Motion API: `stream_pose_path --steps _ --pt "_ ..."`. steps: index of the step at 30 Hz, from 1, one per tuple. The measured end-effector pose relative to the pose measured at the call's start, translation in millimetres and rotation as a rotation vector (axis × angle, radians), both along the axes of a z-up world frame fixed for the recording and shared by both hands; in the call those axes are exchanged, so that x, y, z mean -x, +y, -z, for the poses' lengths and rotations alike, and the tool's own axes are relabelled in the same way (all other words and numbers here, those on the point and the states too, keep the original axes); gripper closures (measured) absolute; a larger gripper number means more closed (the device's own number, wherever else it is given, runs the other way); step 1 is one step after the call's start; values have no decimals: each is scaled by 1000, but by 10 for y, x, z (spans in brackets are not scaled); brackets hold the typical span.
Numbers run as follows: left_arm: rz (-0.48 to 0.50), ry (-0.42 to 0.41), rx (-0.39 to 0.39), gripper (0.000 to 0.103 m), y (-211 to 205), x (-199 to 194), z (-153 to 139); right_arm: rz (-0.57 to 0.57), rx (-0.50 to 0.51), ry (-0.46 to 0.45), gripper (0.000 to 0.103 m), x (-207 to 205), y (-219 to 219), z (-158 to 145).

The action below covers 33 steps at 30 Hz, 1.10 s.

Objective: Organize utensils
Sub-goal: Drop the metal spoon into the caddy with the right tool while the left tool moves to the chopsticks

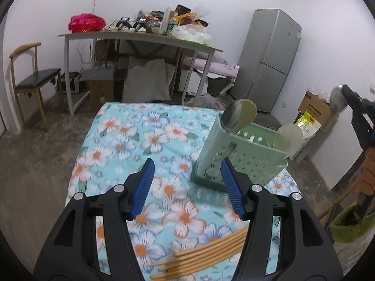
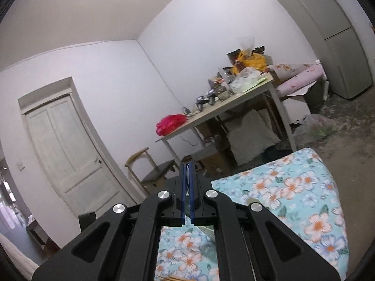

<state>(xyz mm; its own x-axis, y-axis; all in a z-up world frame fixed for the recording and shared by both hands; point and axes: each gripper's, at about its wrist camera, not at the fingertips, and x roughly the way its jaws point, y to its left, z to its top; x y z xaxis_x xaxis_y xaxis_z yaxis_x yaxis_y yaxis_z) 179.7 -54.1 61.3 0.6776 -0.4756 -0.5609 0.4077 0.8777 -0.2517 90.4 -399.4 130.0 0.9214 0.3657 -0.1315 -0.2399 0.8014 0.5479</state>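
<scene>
Wooden chopsticks (image 1: 206,253) are lying in a loose bundle on the floral cloth of the surface (image 1: 131,140), close under the left hand-held gripper (image 1: 187,187), whose blue pads are standing apart with nothing between them. Judging from this, the left side is getting ready to collect that bundle. Just ahead and to the right, the green perforated utensil holder (image 1: 246,161) is standing upright on its dark tray, already carrying a dark spoon (image 1: 230,114) and pale translucent spoons (image 1: 289,139) in its compartments.

At the right edge of the left wrist view, the right hand-held gripper (image 1: 351,98) is lifting a metal spoon (image 1: 338,103) above and beside the holder; in its own view its jaws are pressing nearly together on something thin, which looks to be that spoon's handle.

To do this well, the right side should be bringing the spoon over a free compartment, handle down, and lowering it before letting go, so it is not striking the spoons already standing there. The left side should be straddling the chopsticks across their length near the middle, closing on all of them together. Because they are fanned out slightly, a narrow bite is likely to leave some behind or let the bundle pivot.
</scene>
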Motion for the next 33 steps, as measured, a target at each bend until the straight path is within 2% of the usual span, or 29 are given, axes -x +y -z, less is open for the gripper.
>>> stream_pose_path --steps 9,13,20,25,27,31,33 --pt "-40 37 13 47 147 91 113 -2 -20 6 100 -442 -16 388" --pt "-47 43 15 47 160 85 128 11 -29 45 100 -590 -18 544" --pt "-48 45 13 47 154 73 147 44 -17 53 100 -474 -58 558" --pt "-41 52 16 46 124 73 179 36 -7 97 98 -375 -86 557" --pt "-38 50 11 45 91 81 189 17 23 138 98 -383 -18 563" --pt "-33 40 6 44 56 94 174 1 188 239 98 -462 298 580" --pt "-31 33 5 44 45 105 167 -23 228 273 98 -526 426 611"
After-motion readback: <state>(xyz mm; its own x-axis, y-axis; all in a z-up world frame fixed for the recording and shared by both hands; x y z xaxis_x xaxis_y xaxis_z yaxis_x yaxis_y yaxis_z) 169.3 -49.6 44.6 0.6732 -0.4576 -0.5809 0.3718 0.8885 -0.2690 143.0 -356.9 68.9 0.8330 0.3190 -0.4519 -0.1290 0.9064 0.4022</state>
